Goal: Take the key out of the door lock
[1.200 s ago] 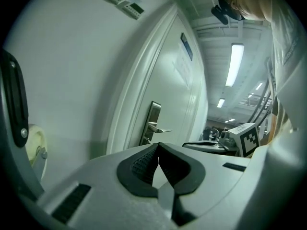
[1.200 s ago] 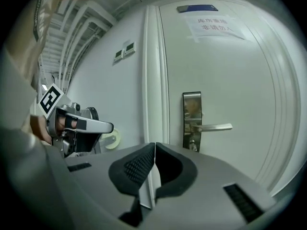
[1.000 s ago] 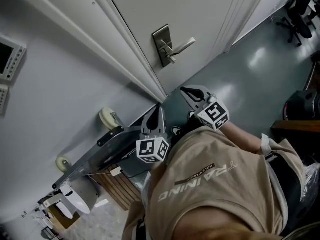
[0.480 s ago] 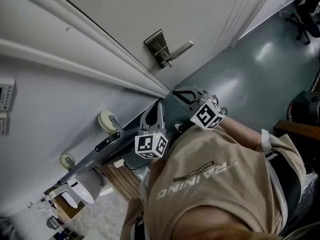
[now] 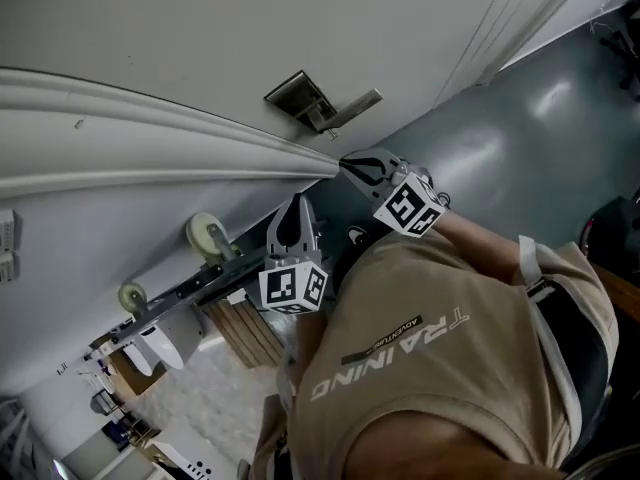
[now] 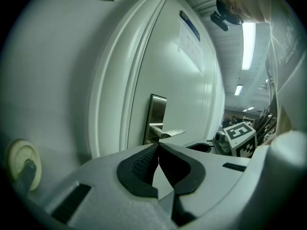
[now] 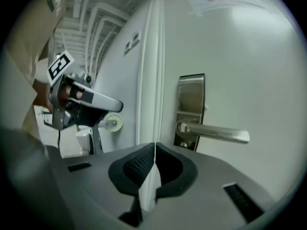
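On the white door sits a steel lock plate with a lever handle. Just under the lever a small metal stub shows, too small to make out as the key. In the right gripper view the plate, the lever and the round lock cylinder lie straight ahead. My right gripper is shut and empty, a short way below the lever. My left gripper is also shut and empty, lower and to the left near the door frame. In its own view the left gripper faces the plate.
A trolley with cream wheels stands against the grey wall to the left of the door frame. Grey-green floor spreads to the right. The person's beige shirt fills the lower part of the head view. The left gripper shows in the right gripper view.
The head view has swung, so the door and lock plate shifted left. The right gripper has come closer to the lever. Both grippers stayed shut.
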